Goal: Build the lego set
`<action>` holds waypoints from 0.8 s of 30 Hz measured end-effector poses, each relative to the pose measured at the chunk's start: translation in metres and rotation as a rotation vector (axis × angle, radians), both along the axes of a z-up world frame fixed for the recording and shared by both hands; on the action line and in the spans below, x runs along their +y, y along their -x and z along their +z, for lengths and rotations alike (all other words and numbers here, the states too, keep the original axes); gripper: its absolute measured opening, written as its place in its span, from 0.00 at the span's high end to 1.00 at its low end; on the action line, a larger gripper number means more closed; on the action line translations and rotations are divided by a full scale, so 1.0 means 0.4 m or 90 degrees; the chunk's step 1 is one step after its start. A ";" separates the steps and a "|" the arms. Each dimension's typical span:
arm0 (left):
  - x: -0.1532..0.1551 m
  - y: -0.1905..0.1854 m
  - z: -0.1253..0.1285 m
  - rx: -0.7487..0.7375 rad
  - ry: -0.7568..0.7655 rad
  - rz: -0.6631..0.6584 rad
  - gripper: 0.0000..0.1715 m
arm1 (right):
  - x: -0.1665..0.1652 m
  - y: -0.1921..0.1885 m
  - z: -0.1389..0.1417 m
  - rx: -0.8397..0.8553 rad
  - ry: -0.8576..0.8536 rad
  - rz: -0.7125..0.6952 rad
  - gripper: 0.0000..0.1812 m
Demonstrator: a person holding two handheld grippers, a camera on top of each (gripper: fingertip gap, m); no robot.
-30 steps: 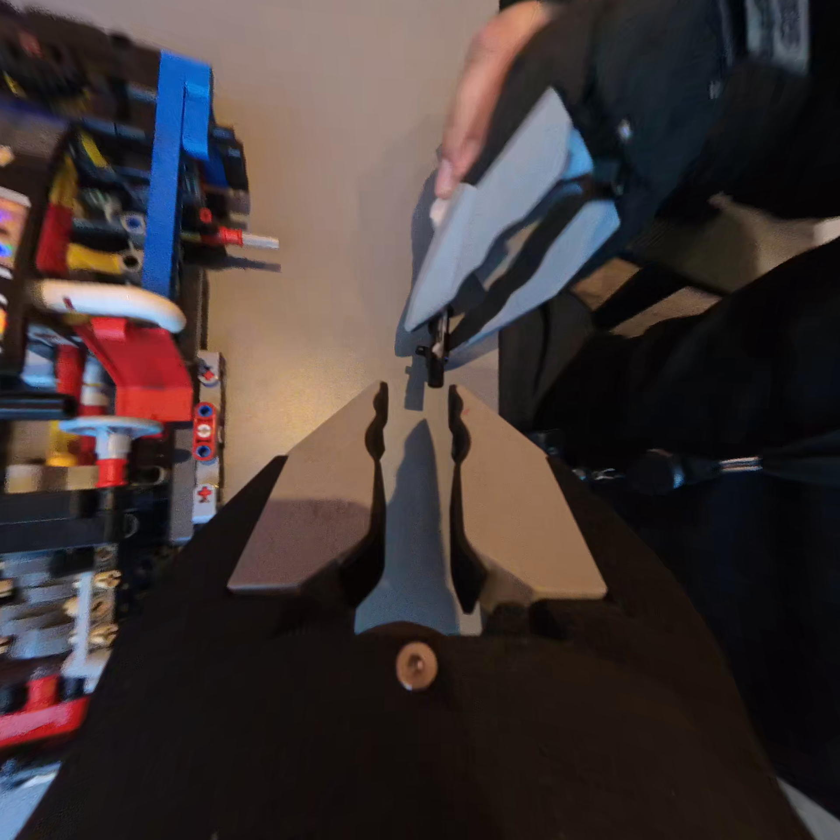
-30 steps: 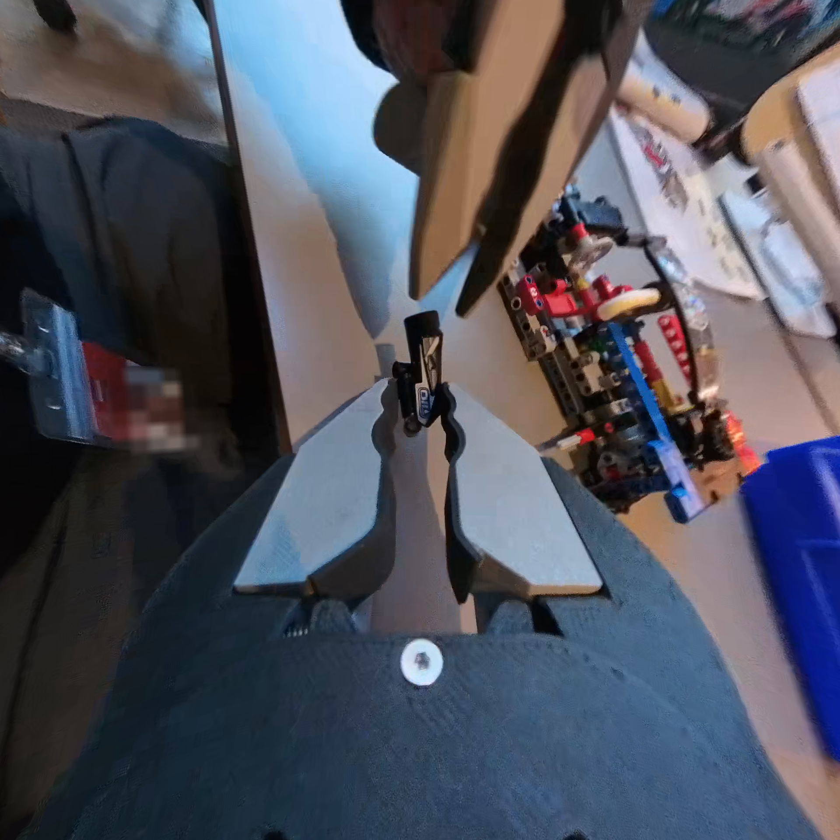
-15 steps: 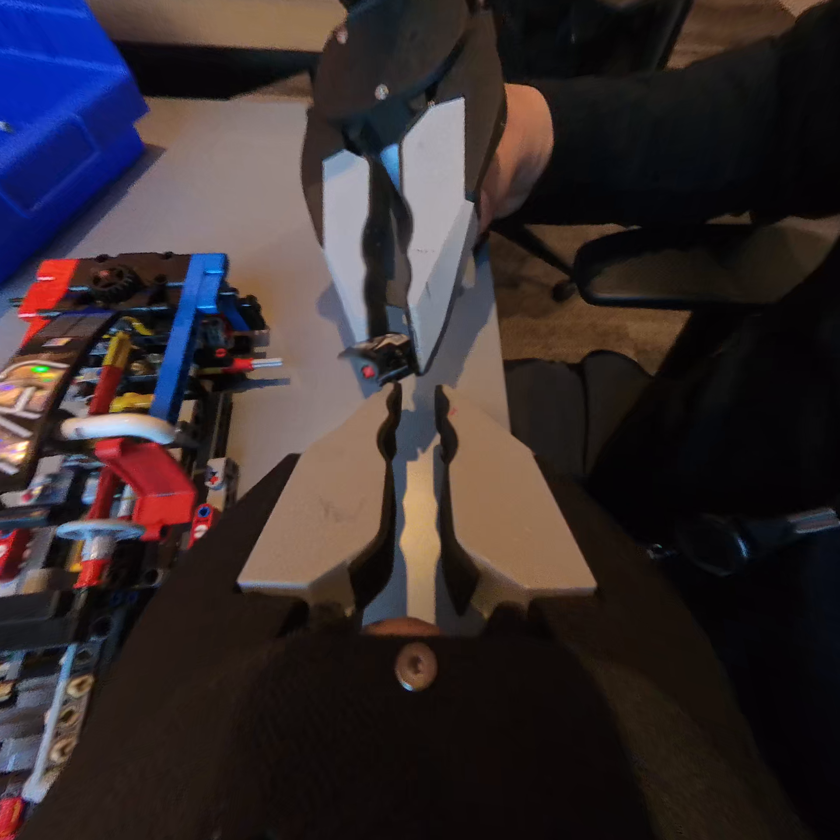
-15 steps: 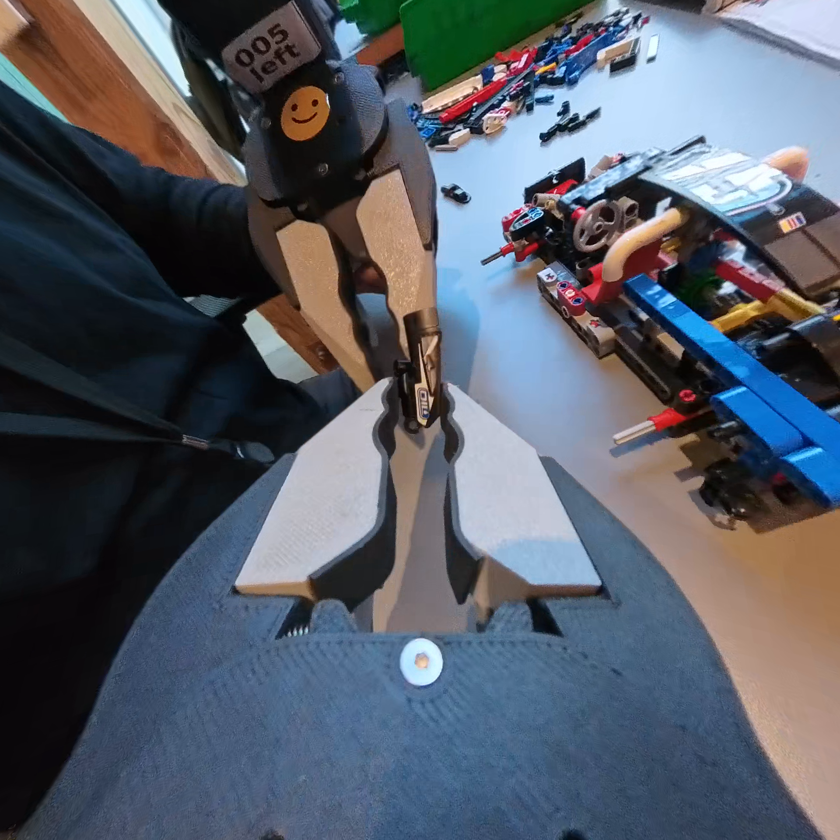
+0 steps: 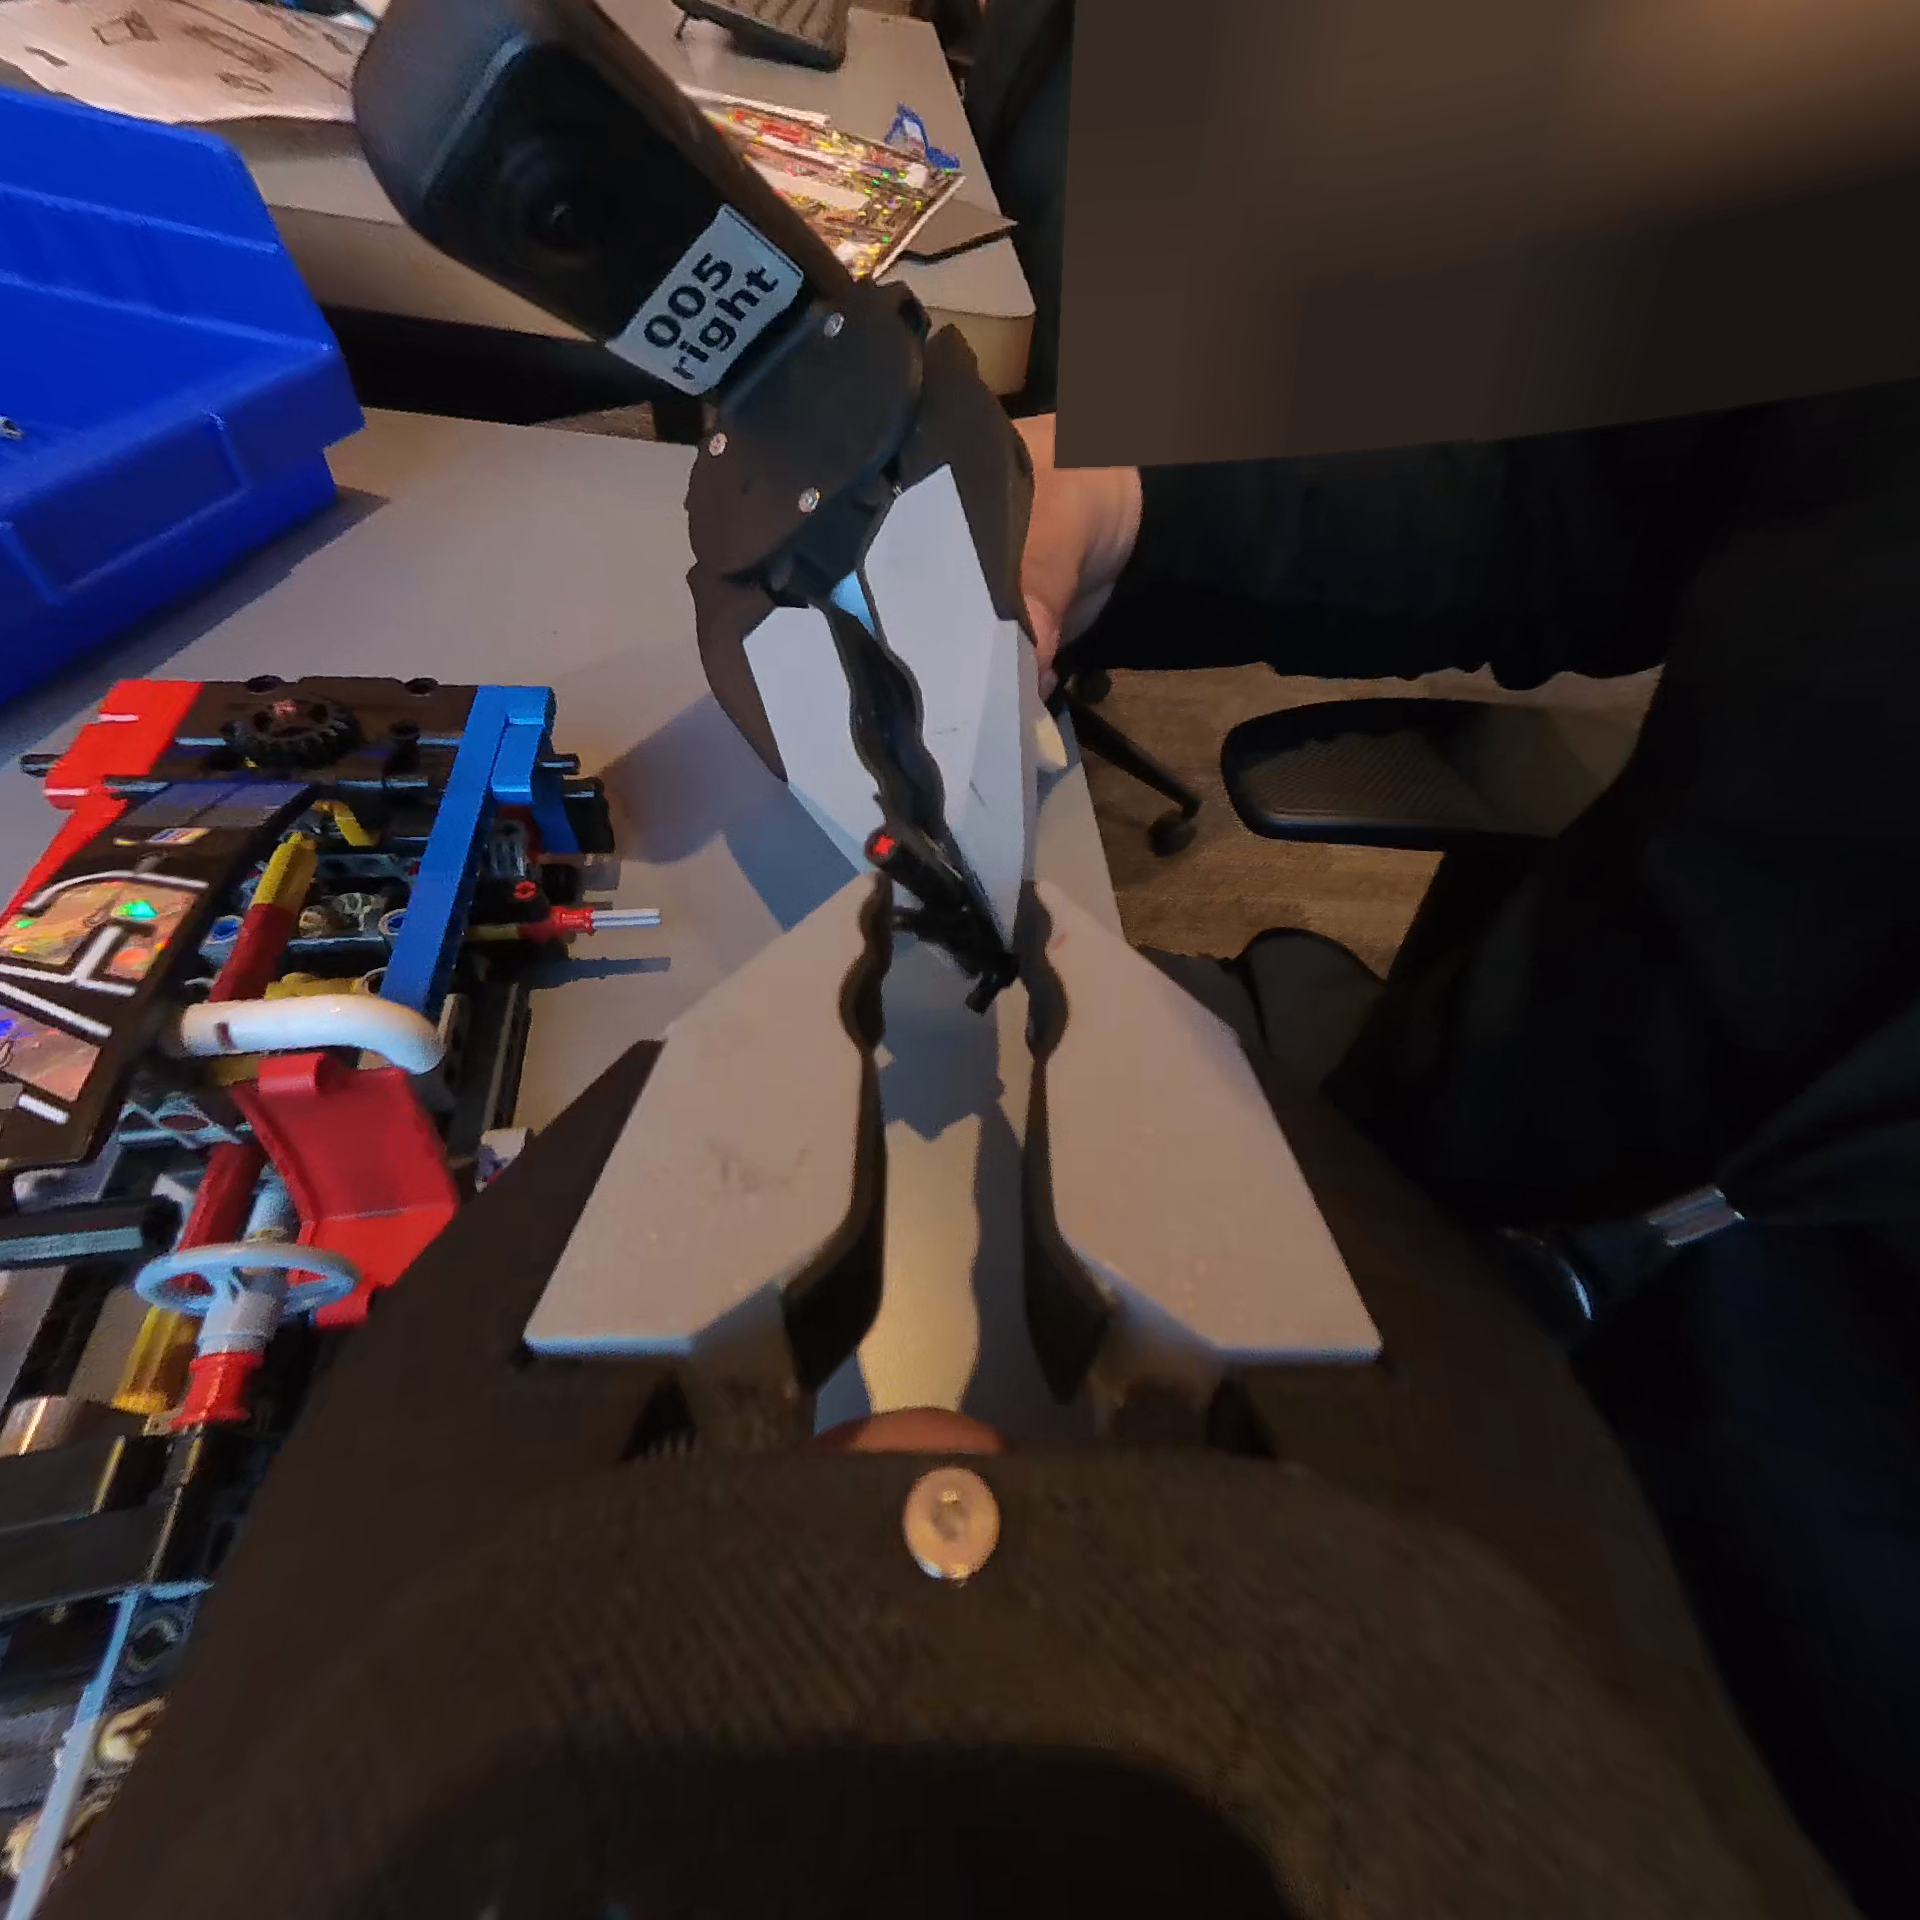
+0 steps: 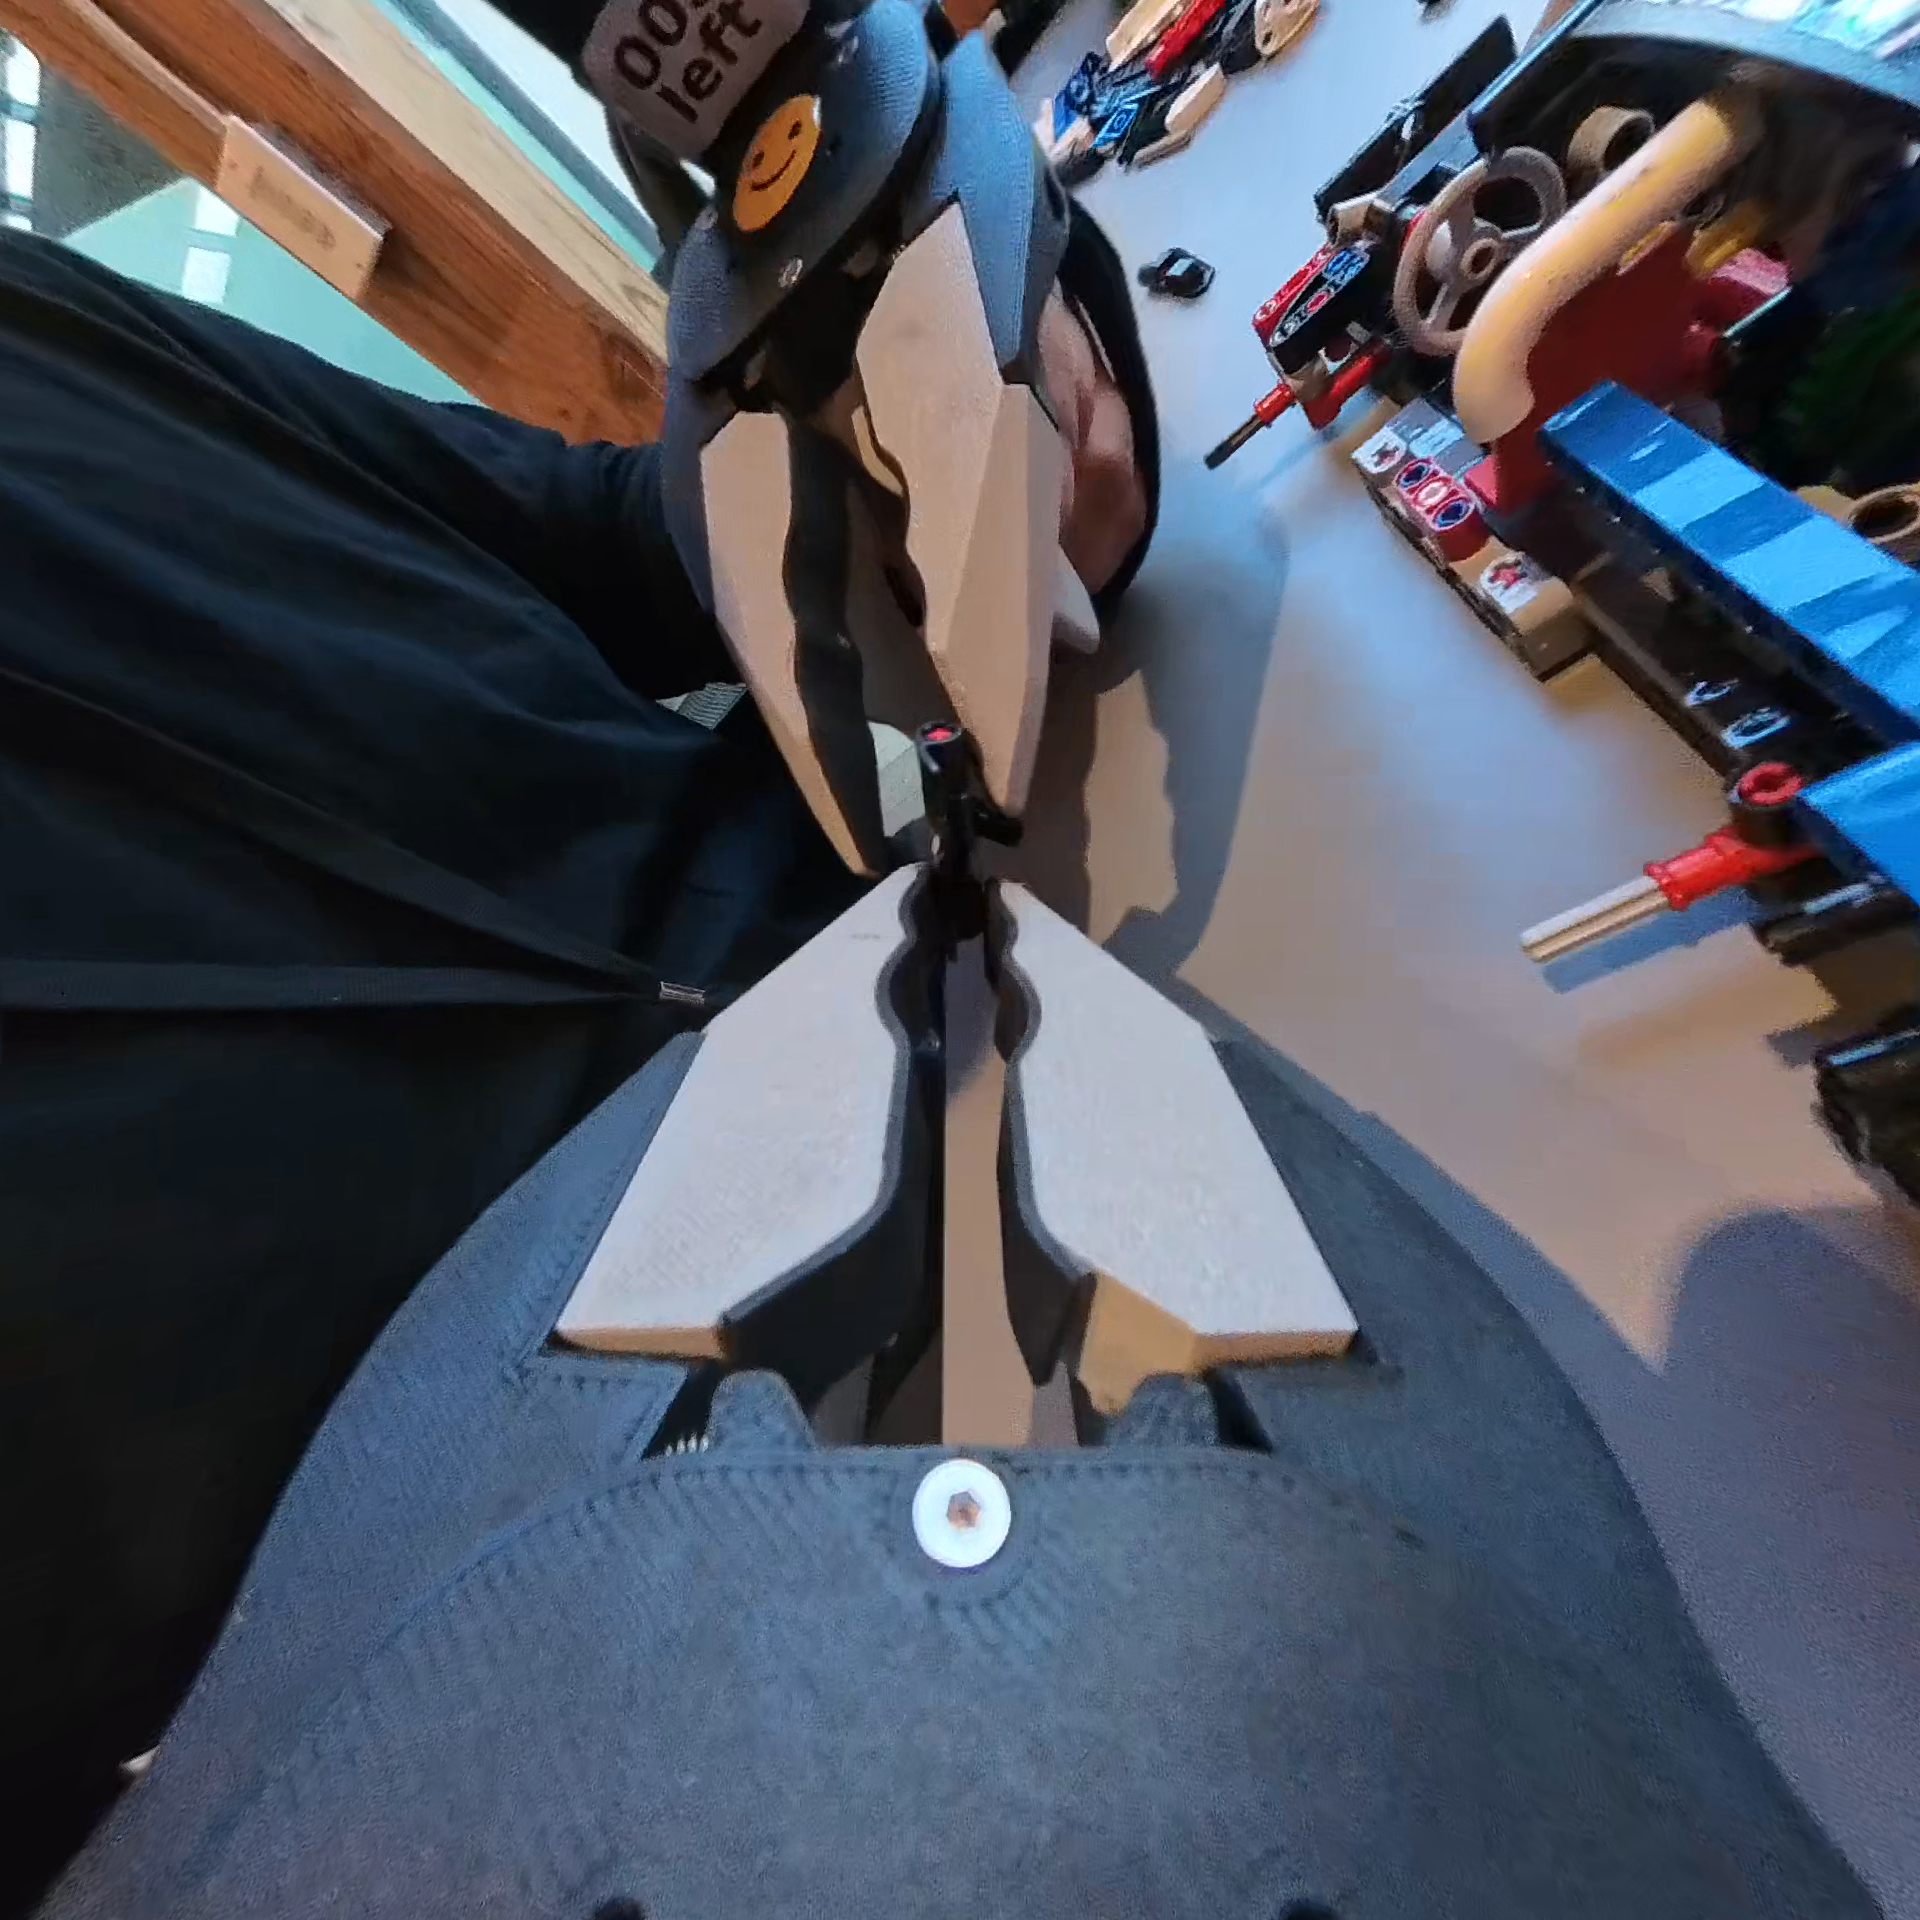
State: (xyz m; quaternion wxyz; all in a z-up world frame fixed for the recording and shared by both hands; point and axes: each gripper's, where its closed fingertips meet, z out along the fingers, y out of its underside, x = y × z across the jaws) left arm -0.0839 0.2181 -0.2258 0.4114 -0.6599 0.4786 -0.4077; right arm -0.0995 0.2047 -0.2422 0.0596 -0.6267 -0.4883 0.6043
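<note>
Grey, smooth tabletop fills the scene, with a partly built lego car lying on it: blue beams, red panels, a curved white tube and a small grey steering wheel. A red-tipped axle sticks out of its side toward the grippers.

Just off the table's edge, two grippers meet tip to tip. Each has flat, pale wedge-shaped fingers with wavy black inner edges, set in a dark, ribbed printed body. The right gripper has its fingers drawn close together, clamped on a small black lego piece with a red dot on its end. The left gripper has its fingers set apart, with that piece sitting in the gap; whether the left fingers touch it cannot be told.

Only the left wrist view shows a glossy blue plastic bin beyond the car, a shiny sticker sheet farther back, a black mesh office chair on carpet, and the hand holding the right gripper.

Only the right wrist view shows loose lego parts scattered at the far end of the table, a single black piece lying alone, a wooden frame, and a round yellow smiley sticker on the left gripper's body.
</note>
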 end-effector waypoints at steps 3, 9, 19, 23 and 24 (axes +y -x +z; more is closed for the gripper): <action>0.010 0.010 -0.011 0.017 -0.004 0.006 0.95 | 0.008 0.002 -0.005 -0.006 -0.018 -0.006 0.98; 0.013 0.015 -0.041 0.085 -0.043 0.010 0.95 | 0.013 0.002 -0.032 -0.047 -0.043 0.002 0.97; -0.015 0.032 -0.057 0.114 -0.052 0.000 0.93 | 0.007 -0.002 -0.024 -0.037 -0.013 0.014 0.98; -0.030 0.040 -0.054 0.138 -0.139 -0.044 0.86 | 0.000 -0.008 -0.003 -0.022 0.080 0.040 0.98; -0.031 0.039 -0.047 0.135 -0.154 -0.050 0.85 | -0.005 -0.010 -0.001 -0.025 0.097 0.052 0.98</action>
